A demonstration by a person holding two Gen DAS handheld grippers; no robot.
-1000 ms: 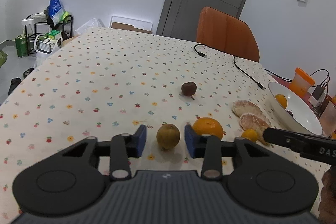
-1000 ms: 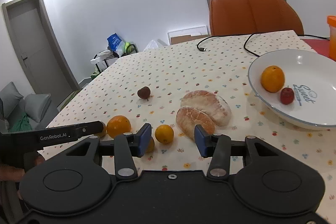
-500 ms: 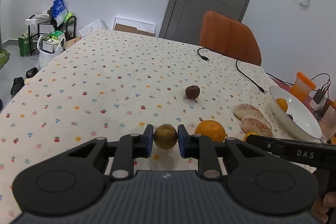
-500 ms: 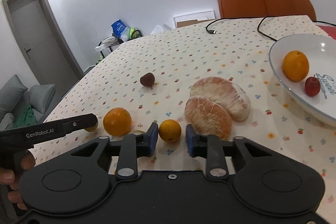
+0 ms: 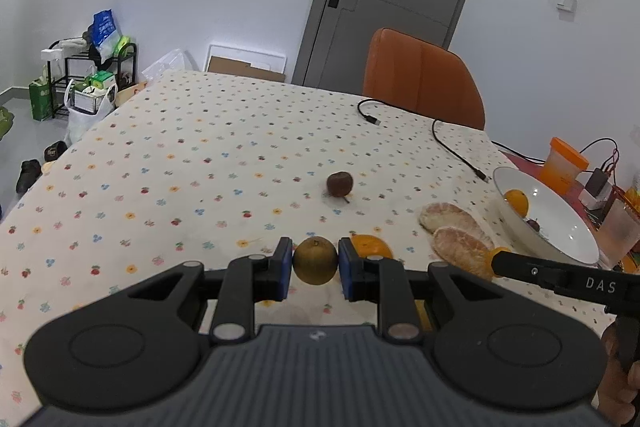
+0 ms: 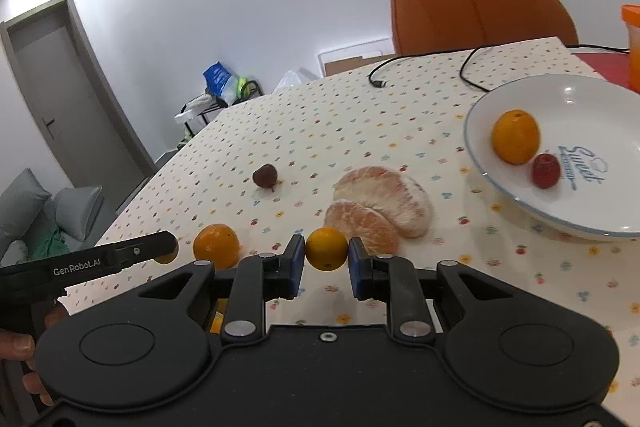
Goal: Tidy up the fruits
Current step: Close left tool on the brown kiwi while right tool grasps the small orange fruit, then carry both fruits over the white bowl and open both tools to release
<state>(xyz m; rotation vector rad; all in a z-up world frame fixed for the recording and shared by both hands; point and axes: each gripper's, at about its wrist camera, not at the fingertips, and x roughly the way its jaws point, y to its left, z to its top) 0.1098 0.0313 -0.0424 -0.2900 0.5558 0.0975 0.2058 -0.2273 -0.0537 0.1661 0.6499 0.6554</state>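
Fruits are sitting all over the flowery tablecloth (image 5: 168,155), so going from the left side across. The left gripper (image 5: 315,269) is closing its blue pads right onto a brownish-green round fruit (image 5: 315,260), both pads touching its sides, jaws narrowed down to just the fruit's width. Just past the right-hand pad a bigger orange (image 5: 370,246) is peeking out, and further out ahead of the jaws a dark brown fruit with a stem (image 5: 340,183) is lying on its own. Off to the right of those jaws two peeled pomelo pieces (image 5: 456,233) are lying side by side, touching.

The right gripper (image 6: 326,261) is pinching a small orange citrus (image 6: 326,249) between its pads; both pads look to be touching it, jaws mostly closed. Just beyond its right pad the pomelo pieces are sitting, and well off to the right the white bowl (image 6: 500,183) is holding an orange (image 6: 515,136) and a small red fruit (image 6: 545,170), touching each other. A black cable (image 6: 464,67) is trailing far ahead of the jaws, near the orange chair (image 6: 480,7).
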